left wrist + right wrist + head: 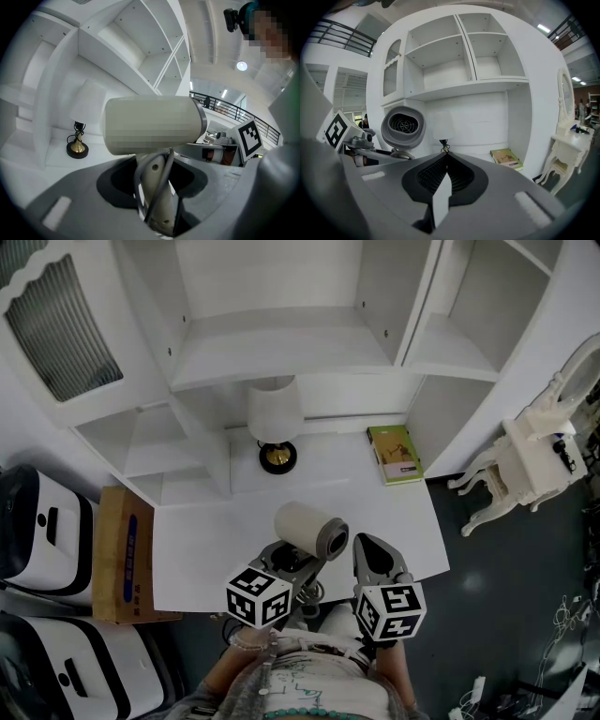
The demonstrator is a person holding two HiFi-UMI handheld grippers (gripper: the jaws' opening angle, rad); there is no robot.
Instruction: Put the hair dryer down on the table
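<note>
Your left gripper (154,192) clamps the hair dryer (152,124) by its handle, ready to lower onto the table (375,521); your right gripper (446,159) is closed, empty.

Right gripper (446,157), fingers (431,177) together, hair dryer (403,127) at left

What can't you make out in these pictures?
Head view: the handle of the hair dryer, hidden under the left gripper.
Left gripper view: where the cord ends, lost between the jaws at the bottom edge.
Right gripper view: the base of the lamp, behind the shut right gripper.
All views: the title of the book, too small.
</note>
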